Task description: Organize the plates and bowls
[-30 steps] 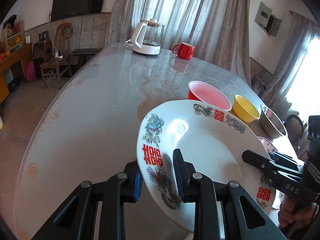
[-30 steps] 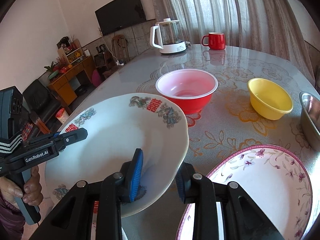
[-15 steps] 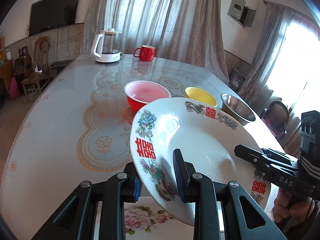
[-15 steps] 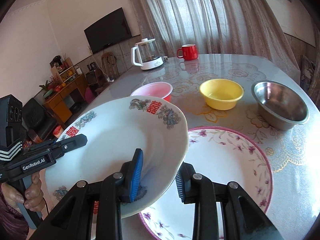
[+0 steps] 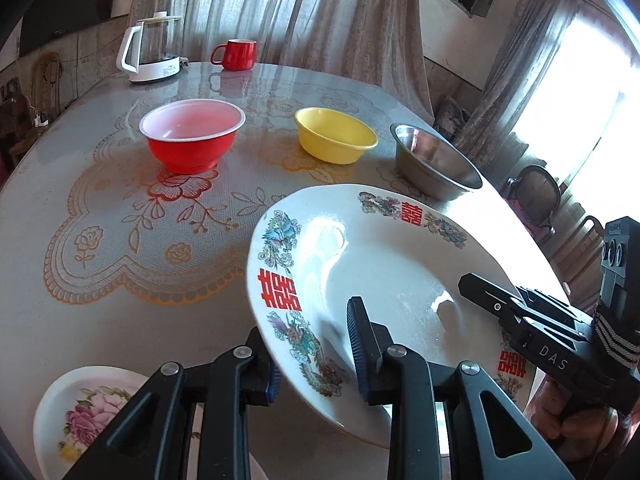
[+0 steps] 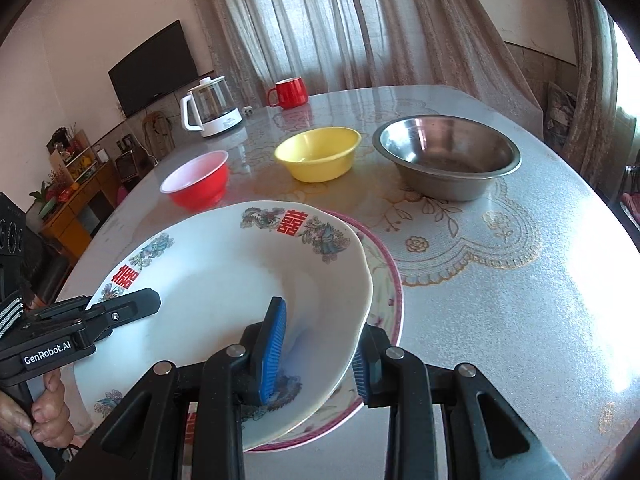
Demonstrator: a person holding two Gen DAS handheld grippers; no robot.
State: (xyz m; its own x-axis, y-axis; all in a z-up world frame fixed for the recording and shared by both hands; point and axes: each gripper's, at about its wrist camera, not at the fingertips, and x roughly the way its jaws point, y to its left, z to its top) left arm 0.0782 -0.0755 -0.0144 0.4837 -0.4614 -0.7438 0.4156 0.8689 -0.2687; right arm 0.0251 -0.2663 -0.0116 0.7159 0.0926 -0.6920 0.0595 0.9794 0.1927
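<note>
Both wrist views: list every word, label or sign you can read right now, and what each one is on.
"GenRobot.AI": side of the left gripper, seen from the right wrist.
"DAS": side of the right gripper, seen from the left wrist; possibly part of a longer word.
"囍" (red double-happiness sign): repeated around the white plate rim.
Kettle base: a small mark, too small to read.

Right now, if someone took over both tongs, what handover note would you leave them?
Left tongs: clamped on the near rim of the big white plate.
Right tongs: clamped on its opposite rim.
The plate hangs tilted above the pink-rimmed plate.
Red bowl, yellow bowl and steel bowl stand apart.
A small flowered plate sits at the table's near edge.
Done: plate lifted.
Left: set it down, gather bowls.
</note>
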